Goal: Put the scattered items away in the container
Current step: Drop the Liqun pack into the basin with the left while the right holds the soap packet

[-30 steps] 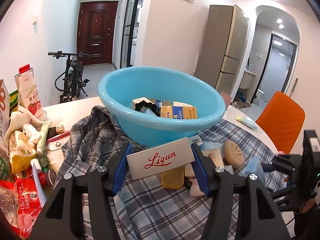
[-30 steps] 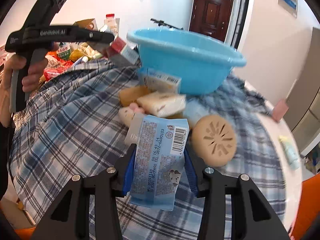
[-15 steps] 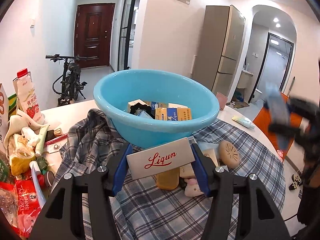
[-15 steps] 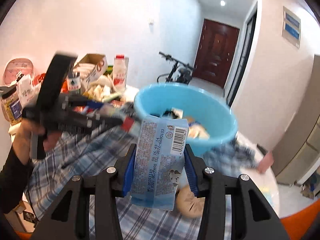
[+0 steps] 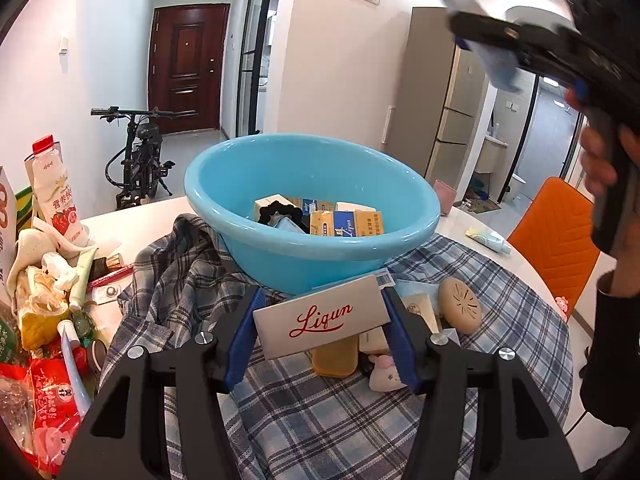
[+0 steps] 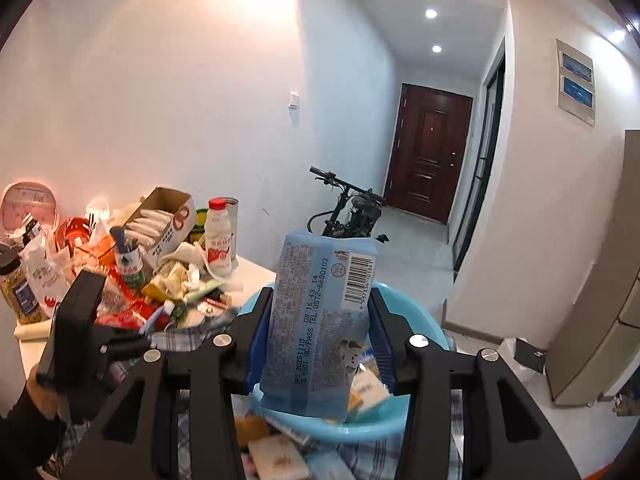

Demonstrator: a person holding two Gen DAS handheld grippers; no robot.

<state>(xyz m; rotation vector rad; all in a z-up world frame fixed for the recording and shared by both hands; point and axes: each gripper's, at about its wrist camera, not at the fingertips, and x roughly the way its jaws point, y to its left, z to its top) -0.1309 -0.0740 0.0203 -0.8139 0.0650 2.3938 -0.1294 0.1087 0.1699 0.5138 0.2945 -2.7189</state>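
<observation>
Loose soaps and a round tan case [image 5: 460,306] crowd the plaid cloth [image 5: 328,420] at the basin's [image 5: 248,168] six o'clock, clutter at nine. The left gripper [image 5: 320,330] clamps a silver "Liqun" box [image 5: 322,322] before the basin. Only the right wrist view reads the blue packet [image 6: 316,328] pinched in the right gripper [image 6: 316,338], seemingly above the basin; the other blurs it at one o'clock.

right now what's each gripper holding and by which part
Left gripper holds the silver Liqun box by its two short ends. Right gripper holds the blue packet by its long side edges, near the middle.
</observation>
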